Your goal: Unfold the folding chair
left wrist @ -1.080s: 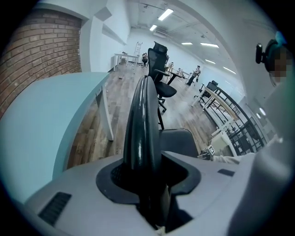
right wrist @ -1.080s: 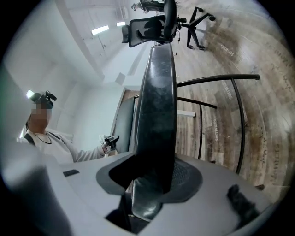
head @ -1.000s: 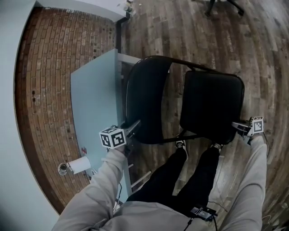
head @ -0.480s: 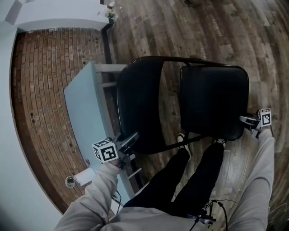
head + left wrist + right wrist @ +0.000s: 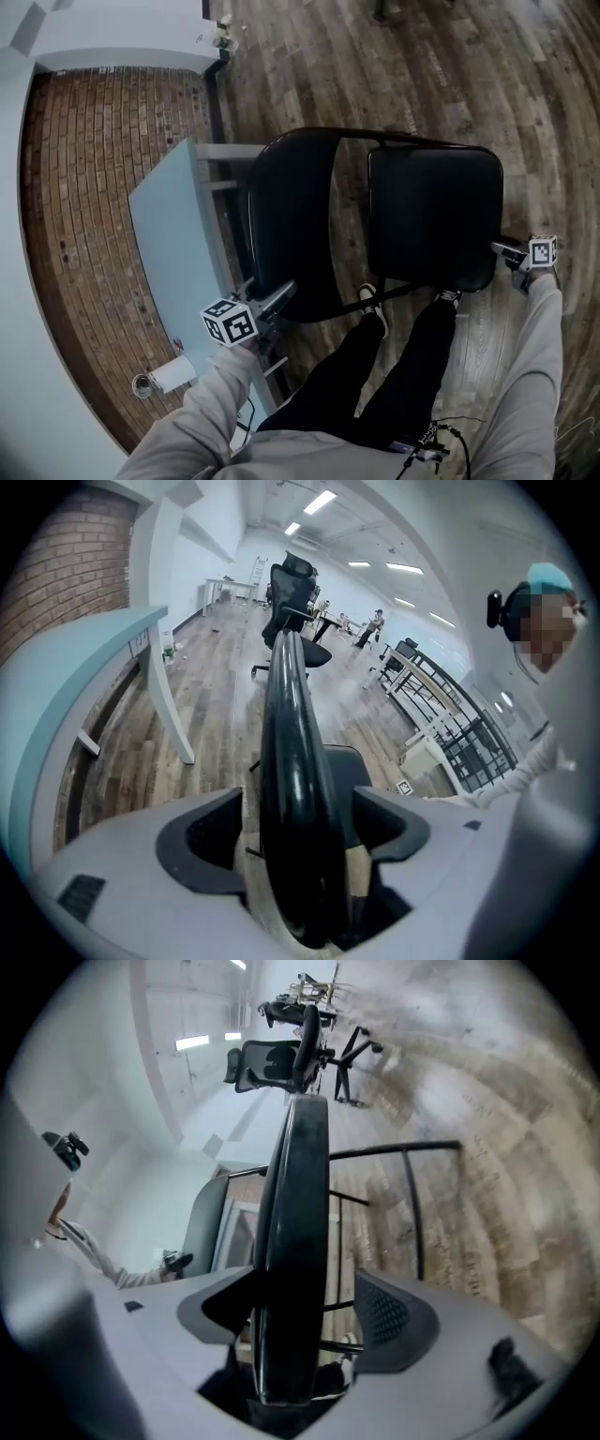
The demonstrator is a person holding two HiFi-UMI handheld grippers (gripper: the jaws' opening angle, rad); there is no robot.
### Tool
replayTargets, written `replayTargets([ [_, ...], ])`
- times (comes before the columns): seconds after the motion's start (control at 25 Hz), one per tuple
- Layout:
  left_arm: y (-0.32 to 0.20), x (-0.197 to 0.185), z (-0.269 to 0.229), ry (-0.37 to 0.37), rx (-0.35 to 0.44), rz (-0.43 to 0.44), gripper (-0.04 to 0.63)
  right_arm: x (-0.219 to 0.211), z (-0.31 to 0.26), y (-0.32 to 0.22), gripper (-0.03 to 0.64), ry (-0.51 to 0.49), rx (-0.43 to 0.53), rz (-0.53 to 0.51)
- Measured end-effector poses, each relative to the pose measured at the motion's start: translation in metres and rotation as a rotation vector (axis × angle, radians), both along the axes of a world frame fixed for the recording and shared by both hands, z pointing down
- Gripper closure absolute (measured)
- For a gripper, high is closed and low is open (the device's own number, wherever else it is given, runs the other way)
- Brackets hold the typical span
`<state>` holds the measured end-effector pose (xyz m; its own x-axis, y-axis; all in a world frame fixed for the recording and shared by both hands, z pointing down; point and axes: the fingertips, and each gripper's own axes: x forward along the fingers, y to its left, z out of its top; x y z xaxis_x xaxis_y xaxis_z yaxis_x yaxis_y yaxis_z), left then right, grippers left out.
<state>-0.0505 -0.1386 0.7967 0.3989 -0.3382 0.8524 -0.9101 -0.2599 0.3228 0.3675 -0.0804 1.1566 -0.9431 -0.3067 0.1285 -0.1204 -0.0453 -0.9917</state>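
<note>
Head view, looking steeply down: a black folding chair [image 5: 375, 225] stands on a wooden floor [image 5: 450, 75], directly in front of the person's dark-trousered legs [image 5: 375, 375]. Its padded seat [image 5: 431, 216] faces up towards the camera on the right. Its curved backrest [image 5: 291, 225] is on the left, next to a pale blue table [image 5: 173, 244] that stands along a brick wall [image 5: 84, 169]. A white roll of paper [image 5: 173, 373] lies low down by the wall.

The left gripper [image 5: 279, 295] reaches in from a grey sleeve to the near lower edge of the backrest. In the left gripper view, that glossy black edge runs straight up between the two grey jaws. The jaws are opening, and a dark gap shows on either side of the edge, so they are not pressing on it.

The right gripper [image 5: 502, 248] sits at the right-hand edge of the seat. In the right gripper view, the seat is seen edge-on between the jaws, which are also opening. The right jaw stands clearly away from the seat and the left jaw is close beside it. Thin black chair legs show beyond.
</note>
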Motion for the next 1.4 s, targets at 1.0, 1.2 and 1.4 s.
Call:
replayTargets([
  [1.0, -0.024, -0.012, -0.294, 0.146, 0.57, 0.121, 0.588, -0.024, -0.513, -0.096, 0.609, 1.028, 0.63, 0.254],
  [1.2, -0.013, -0.03, -0.355, 0.181, 0.649, 0.144, 0.589, -0.094, -0.646, -0.088, 0.609, 1.095, 0.729, 0.325],
  [1.4, -0.005, -0.056, -0.431, 0.226, 0.778, 0.177, 0.591, -0.158, -0.747, -0.093, 0.609, 1.093, 0.839, 0.325],
])
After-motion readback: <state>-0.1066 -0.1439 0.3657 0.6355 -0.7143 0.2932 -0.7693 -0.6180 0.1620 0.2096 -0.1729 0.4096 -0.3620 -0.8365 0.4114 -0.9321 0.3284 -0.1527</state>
